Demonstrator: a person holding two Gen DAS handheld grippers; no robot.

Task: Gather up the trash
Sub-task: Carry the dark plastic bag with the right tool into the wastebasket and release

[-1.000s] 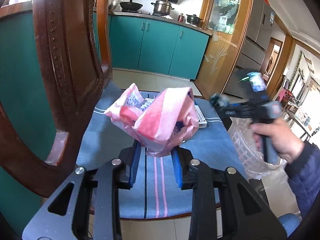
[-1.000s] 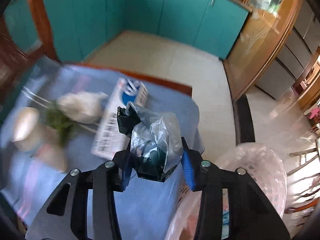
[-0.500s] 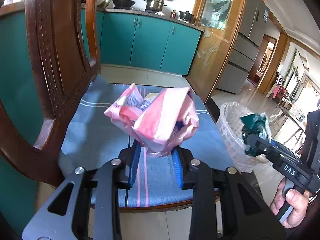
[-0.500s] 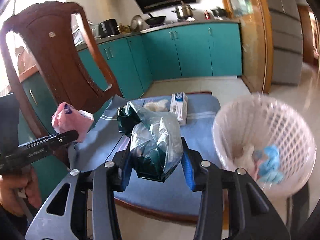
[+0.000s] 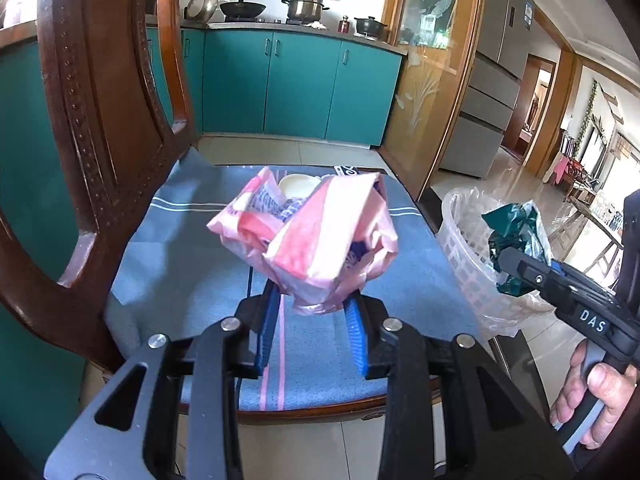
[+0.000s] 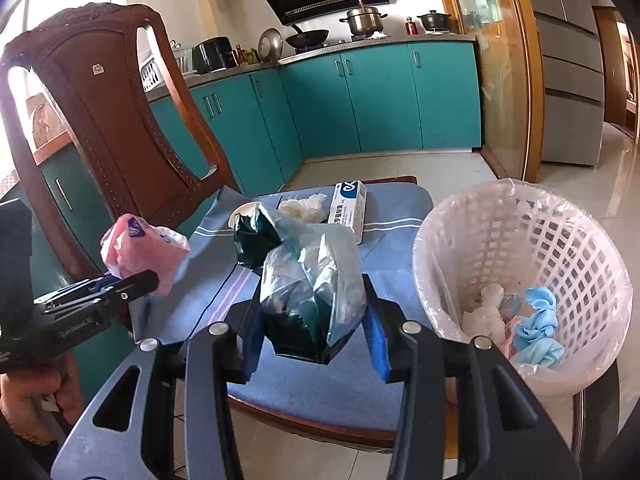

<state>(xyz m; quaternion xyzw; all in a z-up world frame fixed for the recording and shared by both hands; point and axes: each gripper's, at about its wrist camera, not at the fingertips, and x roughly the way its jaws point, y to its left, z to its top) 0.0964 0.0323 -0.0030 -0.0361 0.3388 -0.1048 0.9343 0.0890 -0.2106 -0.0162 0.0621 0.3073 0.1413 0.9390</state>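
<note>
- left gripper (image 5: 312,328) is clamped on the base of a crumpled pink bag (image 5: 308,236), which it holds above the blue cushion (image 5: 180,264) of a wooden chair (image 5: 100,120).
- right gripper (image 6: 314,340) is closed on a dark green and clear wrapper (image 6: 308,280); seen from the left wrist, that wrapper hangs just beside the rim of the white bin (image 6: 520,260), on its chair side.
- the bin stands on the floor, close against the chair, lined with clear plastic – tissue and something blue already lie at the bottom.
- on the cushion remain a white box (image 6: 350,206), a wad of tissue (image 6: 302,206) and a small white dish or lid (image 5: 298,184), half hidden behind the bags.
- risk: the wrapper does not look to be over the bin's mouth yet — let go now, it would likely drop on the cushion or the floor.
- risk: both bags are light and springy; released at the rim they may catch on the liner and hang outside.
- risk: the two grippers are near each other, so a crossing move toward the bin could knock one bag loose.
</note>
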